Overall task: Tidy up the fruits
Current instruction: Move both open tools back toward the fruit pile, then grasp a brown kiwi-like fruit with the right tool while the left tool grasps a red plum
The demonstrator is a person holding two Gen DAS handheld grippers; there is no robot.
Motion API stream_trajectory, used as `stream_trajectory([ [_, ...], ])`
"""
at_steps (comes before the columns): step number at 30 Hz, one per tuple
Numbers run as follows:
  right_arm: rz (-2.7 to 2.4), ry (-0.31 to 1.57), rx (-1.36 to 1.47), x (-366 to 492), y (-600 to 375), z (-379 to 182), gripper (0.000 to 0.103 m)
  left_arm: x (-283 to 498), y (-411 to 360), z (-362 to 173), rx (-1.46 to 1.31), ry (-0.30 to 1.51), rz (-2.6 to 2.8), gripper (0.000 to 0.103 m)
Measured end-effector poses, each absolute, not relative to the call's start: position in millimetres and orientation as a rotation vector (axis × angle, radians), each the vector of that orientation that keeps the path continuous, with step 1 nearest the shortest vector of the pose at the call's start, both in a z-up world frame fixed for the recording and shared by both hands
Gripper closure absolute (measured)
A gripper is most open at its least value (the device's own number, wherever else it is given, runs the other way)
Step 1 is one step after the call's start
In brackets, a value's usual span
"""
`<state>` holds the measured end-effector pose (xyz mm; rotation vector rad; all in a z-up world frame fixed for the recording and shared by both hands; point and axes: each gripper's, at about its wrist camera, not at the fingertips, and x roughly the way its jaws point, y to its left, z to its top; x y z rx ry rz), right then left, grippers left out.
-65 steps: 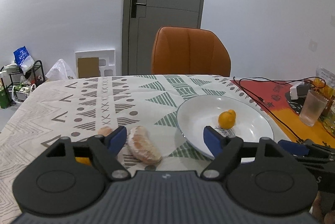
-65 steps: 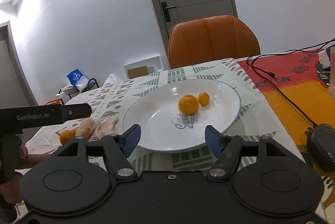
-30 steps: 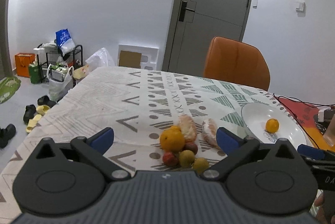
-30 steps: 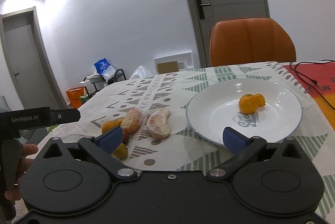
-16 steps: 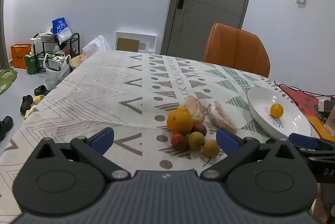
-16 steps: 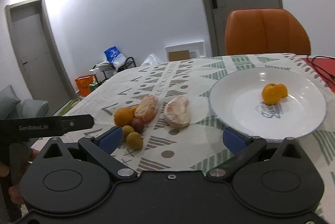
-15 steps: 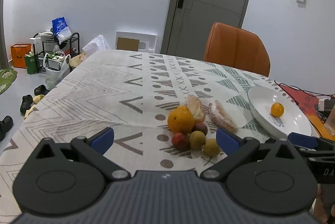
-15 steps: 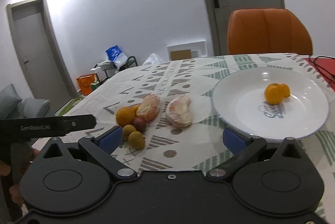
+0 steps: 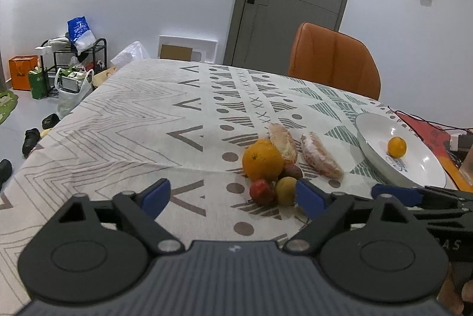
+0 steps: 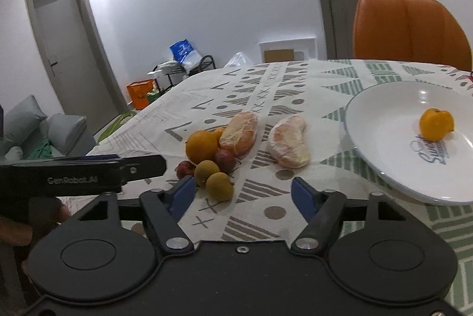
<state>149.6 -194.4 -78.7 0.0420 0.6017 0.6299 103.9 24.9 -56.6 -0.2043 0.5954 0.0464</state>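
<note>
While both grippers, left gripper (image 9: 233, 198) and right gripper (image 10: 244, 196), hover with jaws apart, a round orange fruit (image 9: 262, 159) sits in the pile on the patterned cloth-covered bench (image 9: 133, 121), beside the white ceramic plate (image 10: 381, 144).

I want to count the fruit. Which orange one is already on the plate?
The small orange fruit sitting alone on the white plate. The bigger orange is off the plate, on the tablecloth among the pile of little fruits.

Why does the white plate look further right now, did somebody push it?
No. The white plate sits on the same green triangles of the tablecloth, the small orange above its logo. Only the camera turned left.
</note>
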Motion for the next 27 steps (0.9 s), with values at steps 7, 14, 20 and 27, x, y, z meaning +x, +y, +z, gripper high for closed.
stream_trajectory([
  [7, 0.664, 0.643, 0.034, 157.1, -182.3, -83.8, 0.053, 111.5, 28.5, -62.4, -0.214, 0.622, 0.038, 0.032],
  [14, 0.687, 0.673, 0.030, 166.5, -170.6, -89.2, 0.061, 117.4, 30.0, -66.3, -0.227, 0.639, 0.017, 0.046],
  [20, 0.712, 0.689, 0.031, 171.7, -167.3, -93.6, 0.079, 124.2, 26.9, -68.2, -0.222, 0.647, 0.011, 0.049],
  [27, 0.695, 0.681, 0.041, 171.8, -174.4, -90.8, 0.079, 129.6, 17.0, -71.5, -0.209, 0.658, -0.022, 0.061],
])
